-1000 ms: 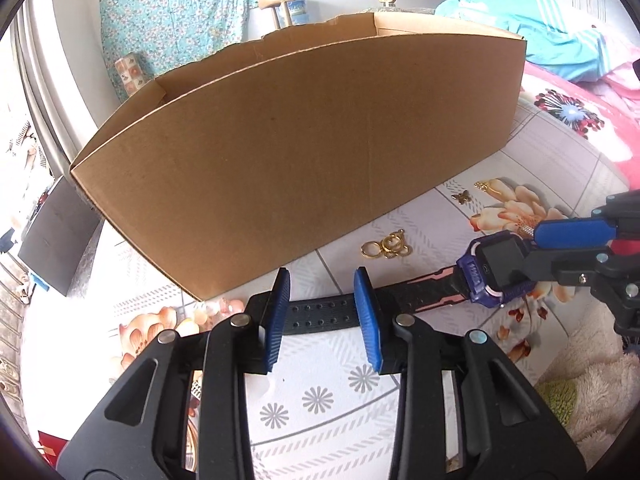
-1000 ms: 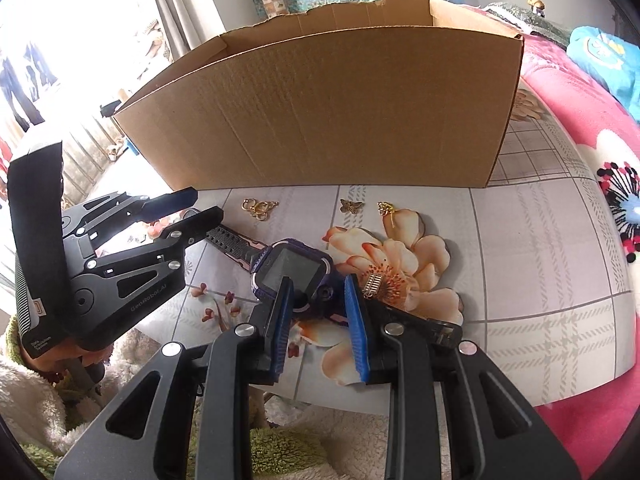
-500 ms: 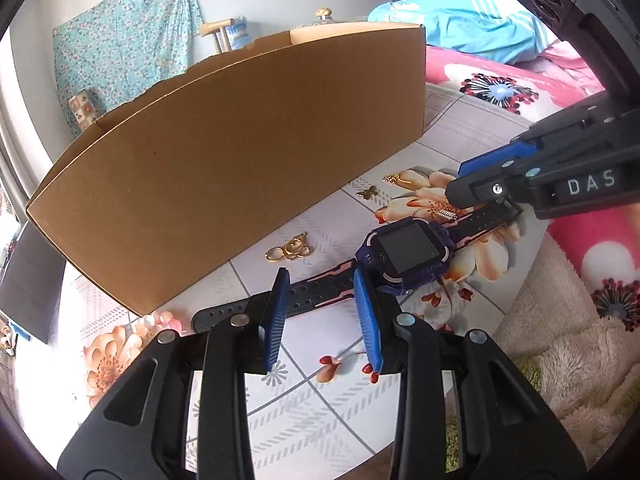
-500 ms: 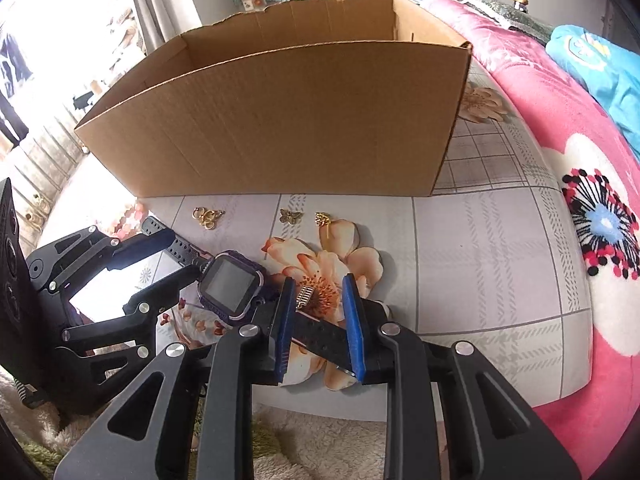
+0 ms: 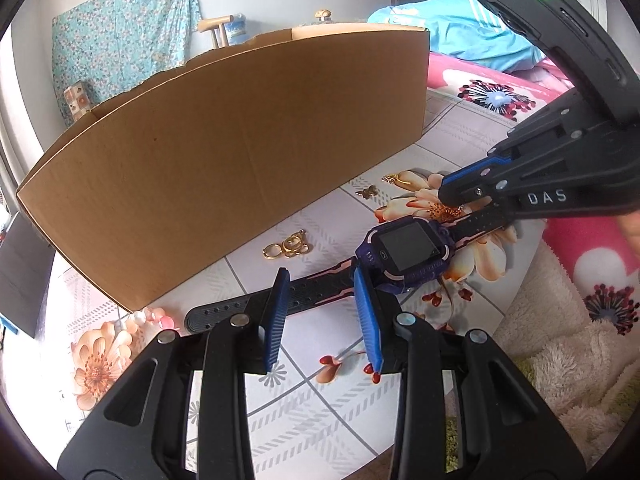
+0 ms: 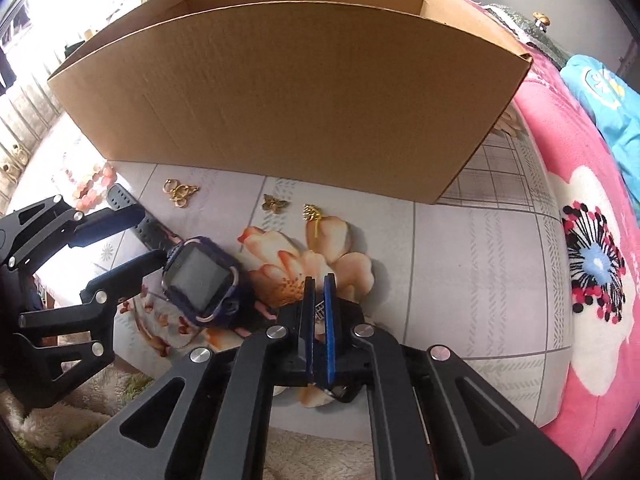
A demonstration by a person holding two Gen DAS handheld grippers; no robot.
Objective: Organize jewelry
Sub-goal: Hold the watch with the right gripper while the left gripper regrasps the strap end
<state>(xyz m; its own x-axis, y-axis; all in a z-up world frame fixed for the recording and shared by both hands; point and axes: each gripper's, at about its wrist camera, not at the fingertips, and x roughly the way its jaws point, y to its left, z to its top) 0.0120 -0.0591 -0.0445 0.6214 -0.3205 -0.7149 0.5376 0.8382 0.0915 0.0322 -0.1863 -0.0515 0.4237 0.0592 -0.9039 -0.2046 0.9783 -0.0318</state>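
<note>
Left wrist: left hand-held gripper (image 5: 320,312) part open astride the watch (image 5: 404,250) strap, pads clear, watch flat before the box (image 5: 240,152). Right wrist: right hand-held gripper (image 6: 319,320) pinched shut on the other strap. Probably light, floppy straps; best gripped beside the stiff case.

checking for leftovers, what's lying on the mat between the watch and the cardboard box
Between the watch and the cardboard box lie gold rings, a butterfly charm and a gold brooch, clearest in the right wrist view.
</note>
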